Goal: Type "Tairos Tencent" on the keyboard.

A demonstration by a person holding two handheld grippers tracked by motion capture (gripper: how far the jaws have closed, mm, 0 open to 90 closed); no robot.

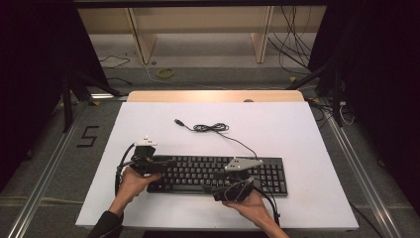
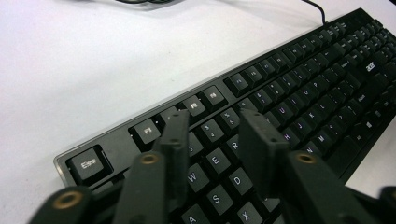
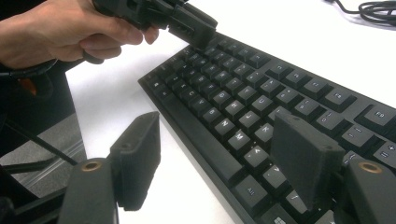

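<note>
Left tongs half-narrowed over the top-left letter keys, nothing clamped; right tongs wide, straddling the keyboard near edge, one jaw over the bottom keys, one off it. Best lowered square to the case, both ends gripped evenly, clear of keycaps. Keyboard flat mid-worktop, long axis left-right, cable trailing away behind.

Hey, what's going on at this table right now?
A person holds a gripper in each hand over a black keyboard on a white table. The left gripper hovers above the keys near its left end, jaws apart with nothing between them. The right gripper straddles the keyboard's front edge, open. Its cable lies loose behind.
</note>
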